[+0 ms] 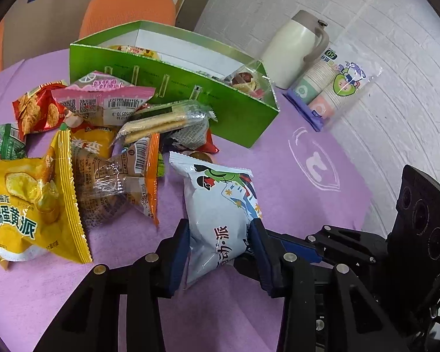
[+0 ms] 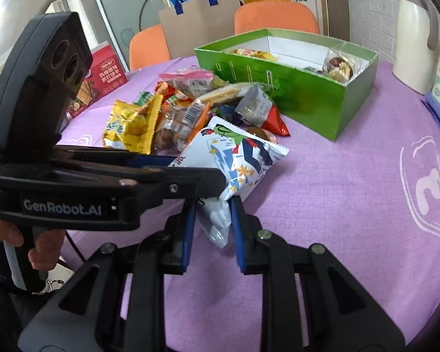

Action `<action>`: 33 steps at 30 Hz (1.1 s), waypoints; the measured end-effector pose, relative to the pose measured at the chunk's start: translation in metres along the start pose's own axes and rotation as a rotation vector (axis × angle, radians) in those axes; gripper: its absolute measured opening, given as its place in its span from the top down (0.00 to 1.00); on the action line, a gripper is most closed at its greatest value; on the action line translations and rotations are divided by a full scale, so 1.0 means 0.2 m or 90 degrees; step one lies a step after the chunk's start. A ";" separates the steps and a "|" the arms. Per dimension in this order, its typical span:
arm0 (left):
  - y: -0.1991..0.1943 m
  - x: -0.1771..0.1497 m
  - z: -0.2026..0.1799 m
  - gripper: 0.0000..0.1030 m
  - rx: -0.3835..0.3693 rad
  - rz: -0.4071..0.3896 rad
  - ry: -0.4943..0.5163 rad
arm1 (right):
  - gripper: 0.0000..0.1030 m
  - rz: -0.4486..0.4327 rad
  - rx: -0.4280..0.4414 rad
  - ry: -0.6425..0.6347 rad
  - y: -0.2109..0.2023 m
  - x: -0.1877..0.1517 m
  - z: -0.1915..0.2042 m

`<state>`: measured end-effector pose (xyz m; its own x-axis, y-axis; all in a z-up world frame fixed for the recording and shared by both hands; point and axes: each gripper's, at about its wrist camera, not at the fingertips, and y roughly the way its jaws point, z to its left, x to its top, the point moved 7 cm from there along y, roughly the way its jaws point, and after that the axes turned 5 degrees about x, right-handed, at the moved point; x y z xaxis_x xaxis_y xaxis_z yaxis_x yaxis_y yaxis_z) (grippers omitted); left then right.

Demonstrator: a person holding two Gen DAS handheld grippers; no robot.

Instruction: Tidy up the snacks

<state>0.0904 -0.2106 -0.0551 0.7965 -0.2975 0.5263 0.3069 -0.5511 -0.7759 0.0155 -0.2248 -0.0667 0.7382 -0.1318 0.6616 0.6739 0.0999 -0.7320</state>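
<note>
A white snack bag (image 1: 220, 202) with blue and green cartoon print lies on the purple tablecloth in front of a pile of snack packets (image 1: 96, 135). My left gripper (image 1: 218, 252) has its blue pads on both sides of the bag's near end. In the right wrist view the same bag (image 2: 237, 158) sits between my right gripper's (image 2: 212, 228) pads, its lower corner (image 2: 217, 228) in the gap. The left gripper's body (image 2: 102, 176) crosses that view from the left. A green open box (image 1: 173, 88) behind holds a few snacks.
A cream thermos jug (image 1: 296, 47) and a pack of paper cups (image 1: 334, 85) stand right of the green box (image 2: 293, 94). A red cracker box (image 2: 99, 79) sits at the table's left. Orange chairs (image 2: 275, 17) stand behind the table.
</note>
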 end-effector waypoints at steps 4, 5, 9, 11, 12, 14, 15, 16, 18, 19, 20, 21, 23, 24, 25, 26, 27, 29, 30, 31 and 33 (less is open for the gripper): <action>-0.14 0.05 -0.06 0.60 -0.002 -0.044 0.021 | 0.75 -0.035 -0.005 -0.029 -0.12 0.07 0.06; -0.16 0.07 -0.07 0.60 -0.003 -0.055 0.027 | 0.75 -0.045 -0.007 -0.035 -0.14 0.09 0.06; -0.25 0.22 -0.11 0.60 -0.002 -0.096 0.045 | 0.75 -0.085 -0.015 -0.052 -0.22 0.23 0.06; -0.26 0.31 -0.12 0.60 -0.008 -0.111 0.046 | 0.75 -0.106 -0.025 -0.062 -0.24 0.31 0.04; -0.26 0.36 -0.12 0.60 -0.014 -0.116 0.043 | 0.75 -0.113 -0.028 -0.063 -0.24 0.35 0.02; -0.25 0.46 -0.10 0.60 -0.026 -0.122 0.030 | 0.75 -0.126 -0.029 -0.057 -0.24 0.43 -0.02; -0.24 0.51 -0.11 0.60 -0.029 -0.125 0.025 | 0.75 -0.130 -0.029 -0.055 -0.23 0.47 -0.04; -0.22 0.55 -0.10 0.60 -0.029 -0.126 0.022 | 0.75 -0.135 -0.030 -0.052 -0.22 0.51 -0.06; -0.20 0.63 -0.08 0.60 -0.024 -0.127 0.015 | 0.75 -0.139 -0.031 -0.048 -0.18 0.58 -0.10; -0.19 0.67 -0.08 0.60 -0.021 -0.127 0.015 | 0.75 -0.141 -0.033 -0.045 -0.16 0.61 -0.12; -0.17 0.70 -0.07 0.60 -0.017 -0.126 0.012 | 0.75 -0.141 -0.033 -0.043 -0.15 0.64 -0.14; -0.15 0.72 -0.06 0.60 -0.015 -0.123 0.010 | 0.75 -0.141 -0.033 -0.041 -0.13 0.65 -0.15; -0.10 0.77 -0.03 0.60 -0.015 -0.114 0.003 | 0.75 -0.137 -0.033 -0.033 -0.10 0.68 -0.20; -0.07 0.79 -0.02 0.60 -0.015 -0.108 -0.002 | 0.75 -0.134 -0.033 -0.028 -0.09 0.69 -0.21; -0.04 0.80 0.00 0.60 -0.016 -0.101 -0.007 | 0.75 -0.129 -0.032 -0.023 -0.06 0.70 -0.24; 0.00 0.81 0.01 0.60 -0.016 -0.095 -0.013 | 0.75 -0.126 -0.031 -0.018 -0.04 0.71 -0.26; 0.03 0.83 0.03 0.60 -0.016 -0.090 -0.018 | 0.75 -0.122 -0.031 -0.012 -0.02 0.72 -0.28; 0.08 0.85 0.05 0.60 -0.013 -0.082 -0.022 | 0.75 -0.115 -0.035 -0.003 0.03 0.74 -0.33; 0.10 0.86 0.06 0.60 -0.010 -0.080 -0.023 | 0.75 -0.113 -0.035 0.001 0.05 0.75 -0.35; 0.13 0.87 0.07 0.60 -0.006 -0.078 -0.022 | 0.75 -0.110 -0.037 0.005 0.08 0.76 -0.37; 0.16 0.89 0.08 0.60 -0.001 -0.074 -0.021 | 0.75 -0.106 -0.039 0.009 0.11 0.76 -0.40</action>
<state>0.2514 -0.2688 0.0076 0.7725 -0.2050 0.6011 0.3980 -0.5812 -0.7098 0.1400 -0.3209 0.0060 0.6151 -0.1554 0.7730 0.7839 0.0160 -0.6207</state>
